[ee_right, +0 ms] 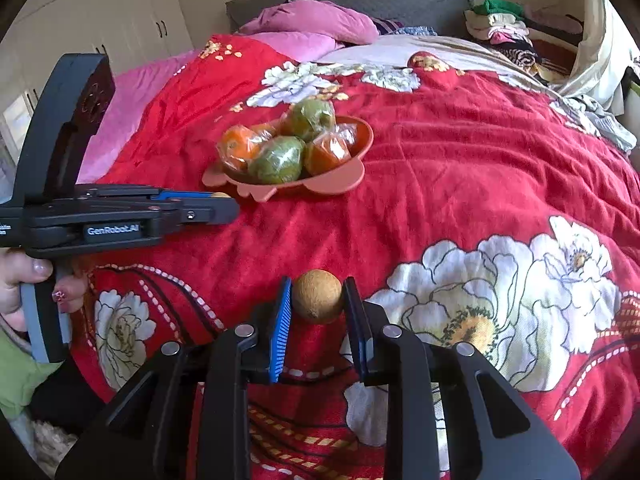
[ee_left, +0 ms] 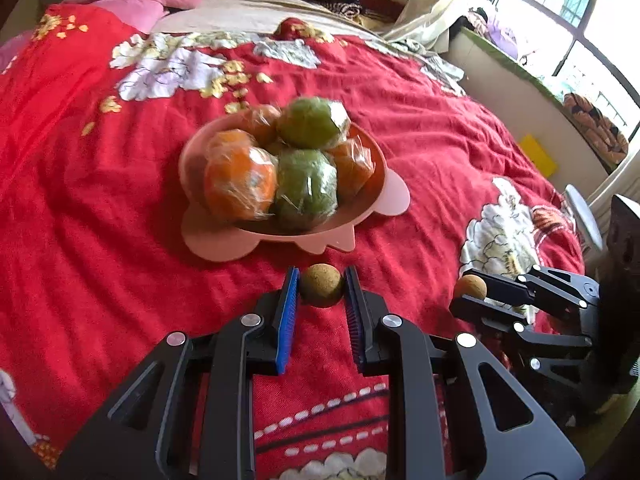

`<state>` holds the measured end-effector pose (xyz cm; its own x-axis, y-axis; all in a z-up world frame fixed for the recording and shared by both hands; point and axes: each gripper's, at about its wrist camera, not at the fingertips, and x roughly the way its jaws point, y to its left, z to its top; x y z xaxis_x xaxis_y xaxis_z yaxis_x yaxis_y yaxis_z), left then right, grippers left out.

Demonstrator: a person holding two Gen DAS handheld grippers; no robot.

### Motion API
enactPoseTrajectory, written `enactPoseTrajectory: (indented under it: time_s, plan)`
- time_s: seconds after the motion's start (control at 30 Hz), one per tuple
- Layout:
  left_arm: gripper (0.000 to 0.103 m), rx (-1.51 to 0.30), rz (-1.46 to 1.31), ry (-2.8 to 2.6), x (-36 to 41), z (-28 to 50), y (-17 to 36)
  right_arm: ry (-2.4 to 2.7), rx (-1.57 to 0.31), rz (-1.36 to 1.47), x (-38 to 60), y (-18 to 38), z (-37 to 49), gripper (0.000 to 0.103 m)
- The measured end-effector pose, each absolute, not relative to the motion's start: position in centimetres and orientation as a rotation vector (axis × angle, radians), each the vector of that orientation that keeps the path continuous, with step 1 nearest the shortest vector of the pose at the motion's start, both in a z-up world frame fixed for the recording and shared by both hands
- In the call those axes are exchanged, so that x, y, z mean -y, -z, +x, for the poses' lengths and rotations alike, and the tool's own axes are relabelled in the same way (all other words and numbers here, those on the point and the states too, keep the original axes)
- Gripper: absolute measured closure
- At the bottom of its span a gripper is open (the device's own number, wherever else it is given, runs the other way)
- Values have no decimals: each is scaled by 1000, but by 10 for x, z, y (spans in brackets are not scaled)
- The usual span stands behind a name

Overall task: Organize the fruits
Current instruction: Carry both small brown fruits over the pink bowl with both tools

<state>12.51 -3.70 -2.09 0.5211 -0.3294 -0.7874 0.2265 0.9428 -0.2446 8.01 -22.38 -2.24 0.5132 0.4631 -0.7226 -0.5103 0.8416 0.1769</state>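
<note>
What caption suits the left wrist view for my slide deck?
Left gripper shut on a small brown fruit before a pink plate of wrapped fruit.

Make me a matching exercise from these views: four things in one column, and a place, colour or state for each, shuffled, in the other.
Things:
1. left gripper
2. pink plate
3. pink pillow
4. wrapped green fruit

Descriptions:
A. lies at the head of the bed
B. shut on a small brown round fruit
C. sits on the red floral blanket, holding fruit
D. piled among wrapped orange fruits

Pairs: 1-B, 2-C, 3-A, 4-D
</note>
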Motion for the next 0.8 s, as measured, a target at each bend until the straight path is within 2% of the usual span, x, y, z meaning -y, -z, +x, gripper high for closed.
enactPoseTrajectory:
  time_s: [0.37, 0.8]
  plan:
    - [87, -904, -123, 289, 13, 131, -10, -608, -799, -81, 211, 3, 94, 78]
    - [87, -916, -95, 288, 16, 167, -15, -628, -766, -105, 191, -8, 127, 78]
